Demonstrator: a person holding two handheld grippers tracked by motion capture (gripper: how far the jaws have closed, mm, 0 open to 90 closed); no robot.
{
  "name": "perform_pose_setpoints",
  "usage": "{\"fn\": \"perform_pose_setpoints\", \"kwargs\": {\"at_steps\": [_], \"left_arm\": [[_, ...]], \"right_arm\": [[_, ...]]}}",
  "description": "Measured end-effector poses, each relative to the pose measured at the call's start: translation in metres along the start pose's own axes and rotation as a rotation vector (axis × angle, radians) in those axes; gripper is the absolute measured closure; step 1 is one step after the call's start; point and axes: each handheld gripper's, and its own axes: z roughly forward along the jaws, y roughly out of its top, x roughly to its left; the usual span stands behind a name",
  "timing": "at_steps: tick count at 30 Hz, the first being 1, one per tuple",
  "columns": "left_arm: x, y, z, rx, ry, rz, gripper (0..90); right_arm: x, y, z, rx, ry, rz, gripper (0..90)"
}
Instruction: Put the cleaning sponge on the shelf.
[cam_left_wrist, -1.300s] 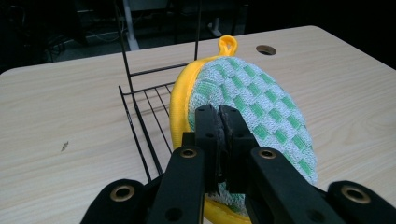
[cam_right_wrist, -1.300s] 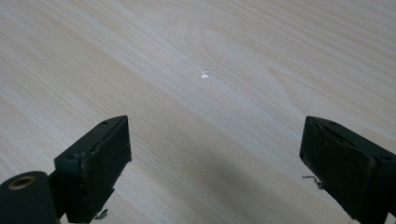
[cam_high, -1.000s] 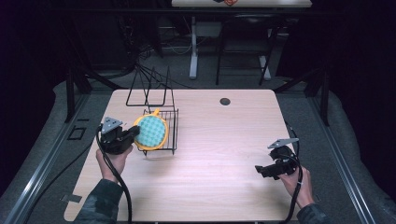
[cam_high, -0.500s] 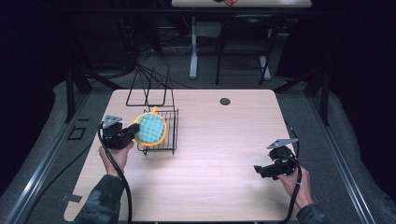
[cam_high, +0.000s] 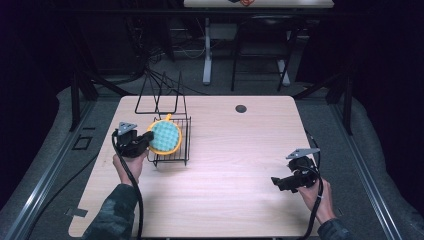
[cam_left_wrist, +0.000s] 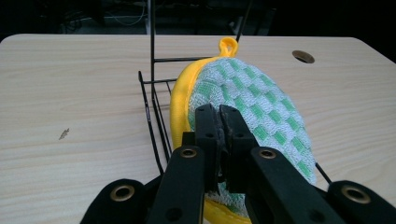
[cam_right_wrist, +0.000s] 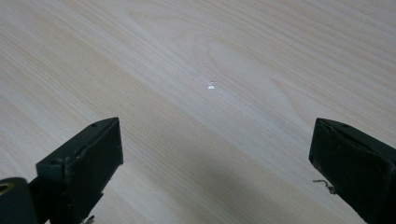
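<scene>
A round pot holder (cam_high: 166, 136), green-and-white checked with a yellow rim and loop, stands on edge at the left end of a black wire rack (cam_high: 181, 150). My left gripper (cam_high: 149, 136) is shut on it from the left. In the left gripper view the jaws (cam_left_wrist: 220, 112) pinch the pot holder (cam_left_wrist: 261, 98) near its yellow edge, above the rack's wires (cam_left_wrist: 154, 109). Whether its lower edge rests on the rack I cannot tell. My right gripper (cam_high: 275, 181) hovers low over the table's front right, open, with bare wood between its fingers (cam_right_wrist: 215, 154).
The rack's tall wire frame (cam_high: 157, 95) rises behind the basket toward the table's (cam_high: 225, 200) far edge. A dark round hole (cam_high: 241, 108) sits near the far middle of the table. Cables trail from both grippers toward the front edge.
My left gripper has shifted slightly right and away from the person, carrying the pot holder further over the rack. The right gripper has stayed put.
</scene>
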Motion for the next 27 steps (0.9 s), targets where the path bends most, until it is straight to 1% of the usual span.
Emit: {"fn": "perform_pose_setpoints", "kwargs": {"at_steps": [1, 2, 3, 4, 5, 6, 8, 10, 11, 12, 13, 14, 15, 17, 20, 21, 23, 24, 27], "left_arm": [[0.0, 0.0, 0.002, 0.012, 0.002, 0.004, 87.3], [0.001, -0.001, 0.003, 0.001, 0.005, 0.004, 87.3], [0.001, -0.001, 0.005, 0.004, 0.004, 0.004, 87.3], [0.001, -0.001, 0.006, 0.005, 0.0, 0.001, 87.3], [0.001, -0.001, 0.007, 0.006, -0.005, -0.011, 87.3], [0.0, -0.001, 0.009, 0.007, -0.014, -0.011, 87.2], [0.0, -0.001, 0.009, 0.003, -0.014, -0.014, 87.2], [0.0, -0.001, 0.01, 0.005, -0.004, -0.013, 87.2], [0.001, -0.001, 0.011, 0.0, -0.004, -0.016, 87.2], [0.002, -0.001, 0.011, 0.006, 0.001, -0.016, 87.2], [0.004, -0.001, 0.012, 0.004, 0.005, -0.022, 87.2], [0.007, -0.002, 0.014, 0.004, 0.007, -0.044, 87.1], [0.007, -0.003, 0.015, 0.007, 0.008, -0.055, 87.1], [0.008, -0.003, 0.016, 0.01, 0.01, -0.053, 87.1], [0.008, -0.004, 0.02, 0.0, 0.012, -0.064, 87.1], [0.007, -0.004, 0.022, 0.01, 0.014, -0.057, 87.1], [0.006, -0.005, 0.023, 0.008, 0.017, -0.059, 87.1], [0.004, -0.005, 0.026, 0.021, 0.016, -0.047, 87.1], [0.003, -0.005, 0.029, 0.031, 0.021, -0.045, 87.2]], "right_arm": [[0.0, 0.0, 0.001, 0.003, 0.003, 0.0, 2.1], [0.0, 0.0, 0.001, 0.004, 0.003, -0.001, 2.1], [0.001, 0.0, 0.001, 0.004, 0.003, -0.002, 2.2], [0.001, 0.0, 0.001, 0.005, 0.002, -0.004, 2.7], [0.001, -0.001, 0.001, 0.0, -0.001, 0.0, 3.6], [0.0, -0.002, 0.002, 0.011, -0.003, 0.0, 3.7], [0.0, -0.003, 0.003, 0.011, -0.001, 0.005, 3.7], [-0.001, -0.003, 0.002, 0.021, 0.0, 0.005, 3.6], [-0.001, -0.003, 0.003, 0.016, -0.001, 0.006, 3.6], [-0.001, -0.003, 0.003, 0.012, -0.002, 0.004, 3.6], [0.0, -0.003, 0.002, 0.016, -0.006, -0.003, 3.6], [0.0, -0.003, 0.001, 0.02, -0.005, -0.001, 3.6], [0.0, -0.004, 0.001, 0.021, -0.005, -0.002, 3.6], [0.0, -0.004, 0.001, 0.021, -0.004, -0.002, 3.7], [0.0, -0.005, 0.003, 0.018, -0.005, -0.002, 3.6], [0.0, -0.004, 0.003, 0.025, -0.002, -0.005, 3.6], [0.0, -0.004, 0.003, 0.025, -0.005, -0.007, 3.6], [0.0, -0.004, 0.003, 0.023, -0.002, -0.006, 3.6], [-0.001, -0.004, 0.003, 0.02, -0.003, -0.005, 3.6]]}}
